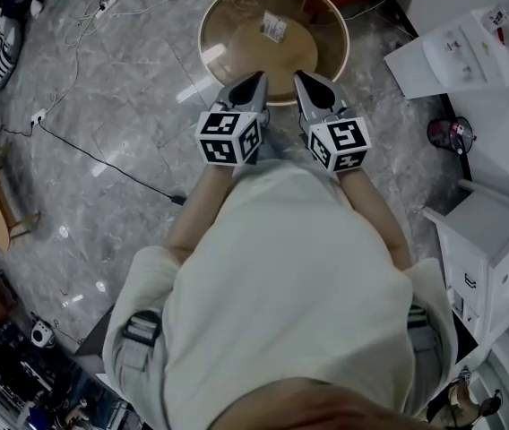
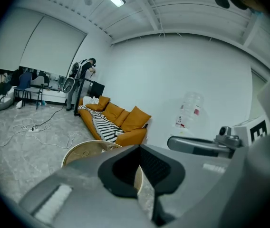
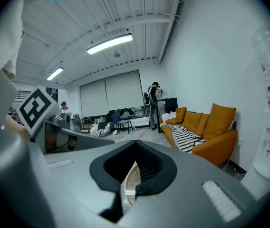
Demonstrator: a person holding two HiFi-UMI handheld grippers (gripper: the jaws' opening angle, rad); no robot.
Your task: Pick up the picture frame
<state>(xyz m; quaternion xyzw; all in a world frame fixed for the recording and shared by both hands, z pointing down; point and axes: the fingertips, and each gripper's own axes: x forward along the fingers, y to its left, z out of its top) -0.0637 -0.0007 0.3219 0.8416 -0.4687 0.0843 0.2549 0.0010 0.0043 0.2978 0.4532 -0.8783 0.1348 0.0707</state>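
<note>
Picture frame, which I take to be the small rectangular thing, though it is too small to be sure, lies flat near the middle of the round table. It is ahead of both grippers and apart from them, about midway between the lines along which they point. The left gripper and the right gripper are held side by side in front of the person, with their tips over the near rim of the table.

Only the head view shows this thing, together with the cables on the floor and a white cabinet at the right. The left gripper view shows the table from low and an orange sofa behind it, but I cannot make out the frame there. In the right gripper view the table is only a thin strip behind the jaws, and the sofa stands by the wall.

Left gripper has its jaws together with nothing between them. Right gripper is the same, closed and empty. Neither touches the table.
</note>
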